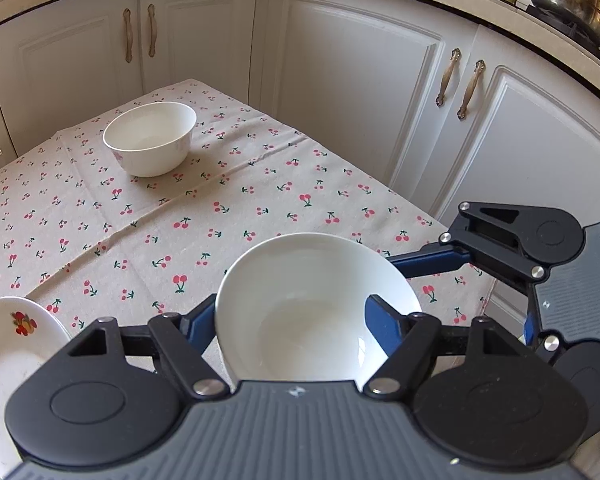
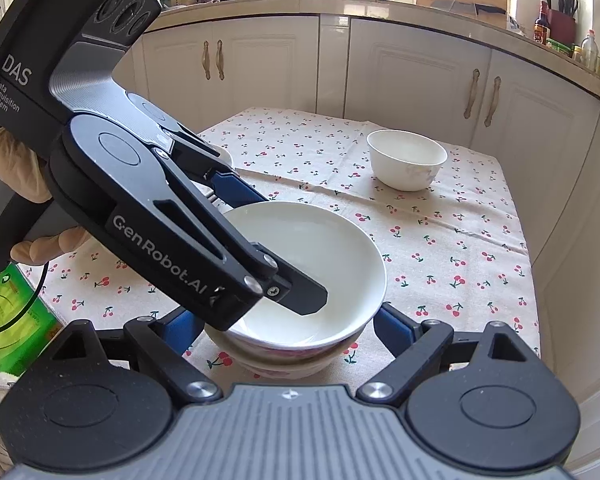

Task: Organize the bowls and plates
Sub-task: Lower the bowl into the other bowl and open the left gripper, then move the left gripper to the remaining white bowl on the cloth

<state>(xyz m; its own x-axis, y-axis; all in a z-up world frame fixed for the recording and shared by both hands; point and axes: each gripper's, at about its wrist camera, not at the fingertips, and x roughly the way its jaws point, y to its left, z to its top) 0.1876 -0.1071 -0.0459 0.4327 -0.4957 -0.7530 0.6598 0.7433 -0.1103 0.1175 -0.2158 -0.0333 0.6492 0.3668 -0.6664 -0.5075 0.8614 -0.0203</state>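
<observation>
"DAS" and "Data Acquisition System" are printed in white on the dark body of the left tool (image 2: 260, 240); "GenRobot.AI" is lettered along its arm. Bottle labels on the worktop (image 2: 380, 6) cannot be read.

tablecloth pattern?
Beige tablecloth with small red cherries on green stems; clearest in left wrist view.

Flowered plate (image 1: 8, 344) cut by frame edge, stacked bowls (image 2: 300, 356) mostly hidden

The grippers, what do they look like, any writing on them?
The left gripper is black with a ribbed grey body, blue finger pads, silver screws, round lenses on top, and white lettering: DAS, Data Acquisition System, GenRobot.AI. The right gripper matches. A thin black cable hangs beneath the hand.
</observation>
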